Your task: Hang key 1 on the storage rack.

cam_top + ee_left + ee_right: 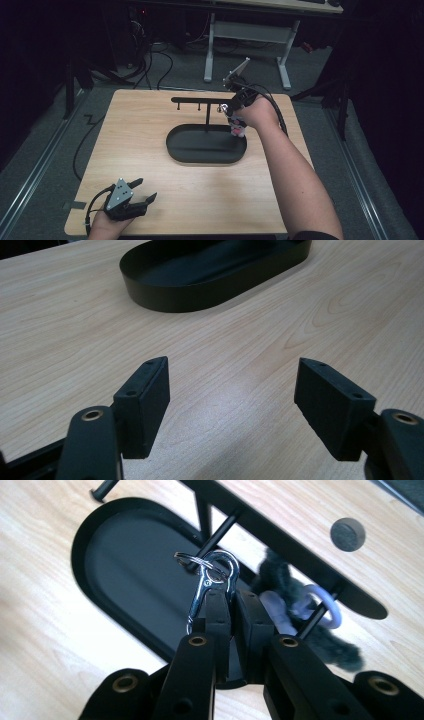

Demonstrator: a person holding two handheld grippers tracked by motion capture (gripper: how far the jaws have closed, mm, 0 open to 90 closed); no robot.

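Observation:
A black rack (200, 100) with short pegs stands in a black oval tray (175, 150) on the wooden table. My right gripper (230, 107) is at the rack's right end, shut on a silver clasp (207, 587). The clasp's key ring (200, 560) lies against a peg (220, 530); I cannot tell whether it is over it. A dark fuzzy charm (280, 575) with a lavender ring (327, 605) hangs at the neighbouring peg, and a pink and white plush (238, 127) shows under the hand. My left gripper (146, 188) rests open at the table's near left corner.
In the left gripper view the tray's wall (200, 295) lies ahead, with bare wood between it and the open left gripper (232, 385). Beyond the table's far edge stand desk legs (210, 50) and cables on the floor.

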